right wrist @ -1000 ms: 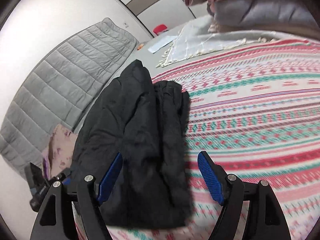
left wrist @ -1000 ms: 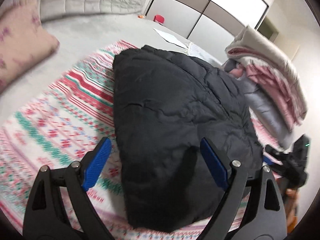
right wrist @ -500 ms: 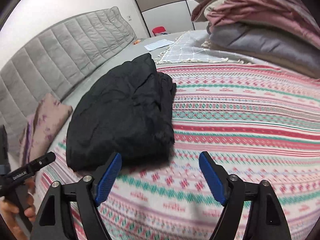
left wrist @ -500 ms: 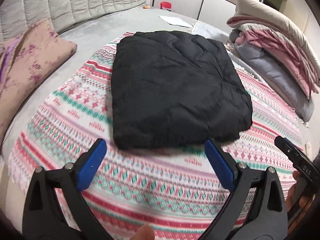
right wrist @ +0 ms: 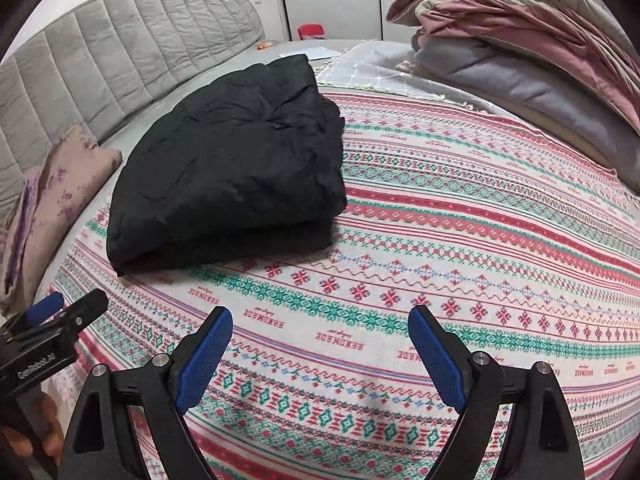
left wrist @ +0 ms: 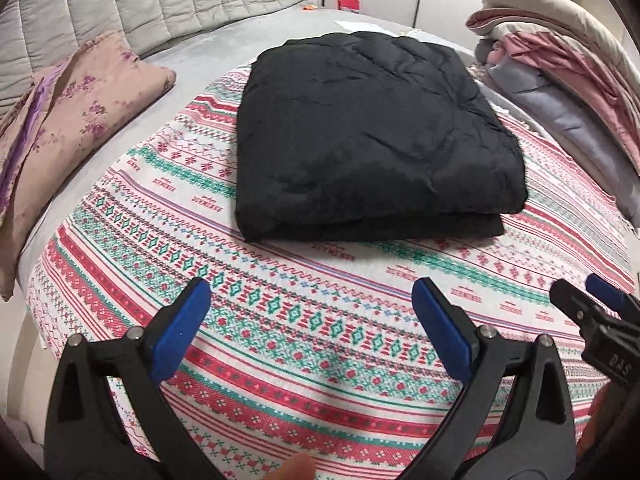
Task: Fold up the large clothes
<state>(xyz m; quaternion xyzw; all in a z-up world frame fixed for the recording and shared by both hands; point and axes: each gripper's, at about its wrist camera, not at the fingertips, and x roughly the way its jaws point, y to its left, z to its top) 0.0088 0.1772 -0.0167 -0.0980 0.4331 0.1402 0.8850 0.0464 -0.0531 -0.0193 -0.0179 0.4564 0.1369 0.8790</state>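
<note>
Spreading across the bed, a patterned blanket (left wrist: pixel 320 320) in red, green and white stripes is filling the lower half of both views. Over it the left gripper (left wrist: pixel 312 328) is hovering with its two blue-padded fingers (left wrist: pixel 180 332) standing wide apart, nothing between them. The right gripper (right wrist: pixel 320 344) is doing likewise, its fingers (right wrist: pixel 204 348) spread wide and holding nothing.

Going outward from the fingers, one folded black garment (left wrist: pixel 372 136) is lying flat on the blanket at about twelve o'clock from the left gripper and about eleven o'clock from the right one (right wrist: pixel 232 164), well apart from both. Two stacked layers are showing along its near edge; what kind of garment it is cannot be told from here.

At nine to ten o'clock in the left view, a floral pillow (left wrist: pixel 72 128) is leaning by the grey quilted headboard (left wrist: pixel 140 4); a purple edge beside it may be a second pillow, though it is cut off by the frame. At two o'clock one pile of folded bedding (left wrist: pixel 560 76) in beige, pink and grey is running out of view. Behind it, a pale checked cloth (right wrist: pixel 368 68) is lying partly hidden. Far back at twelve o'clock, one small red object (left wrist: pixel 349 2) is sitting too blurred to identify, next to a sheet of paper (right wrist: pixel 312 53).
</note>
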